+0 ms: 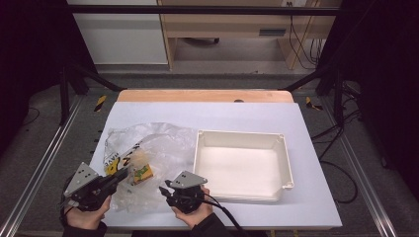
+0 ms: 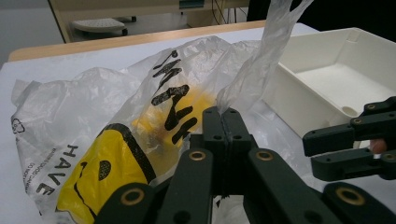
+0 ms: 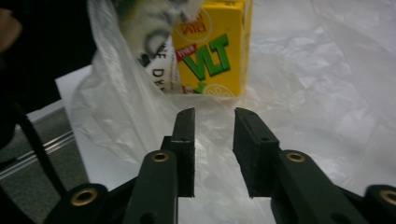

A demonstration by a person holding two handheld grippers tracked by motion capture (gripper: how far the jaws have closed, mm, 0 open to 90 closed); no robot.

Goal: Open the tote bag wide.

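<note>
1. From the high view, both my forearms came in at the bottom edge of the table [image 1: 316,197]. My left hand [image 1: 86,213] wrapped the body of my left gripper [image 1: 120,175], which lay low and pointed forward and to the right, its tip in the near edge of the clear plastic bag [image 1: 153,143]. My right hand [image 1: 193,213] sat just beside it, carrying my right gripper [image 1: 161,190] with its jaws aimed left toward the bag. The bag lay crumpled on the white table cover, left of the white tray [image 1: 242,163], with a yellow drink carton [image 1: 142,173] inside it near my left jaws.

2. In the left gripper view, my left gripper [image 2: 223,114] was clenched, its jaws pressed flat together on a strip of the bag [image 2: 93,121], and the film rose taut from the pinch. The bag's yellow smiley print and black lettering spread to the left; the tray [image 2: 327,88] stood to the right, with my right gripper [image 2: 310,156] level in front of it.

3. In the right gripper view, my right gripper [image 3: 213,116] stood released, a clear gap between the pads and nothing pinched there. It hovered over loose bag film [image 3: 327,84], pointing at the upright carton [image 3: 212,51] just ahead.
</note>
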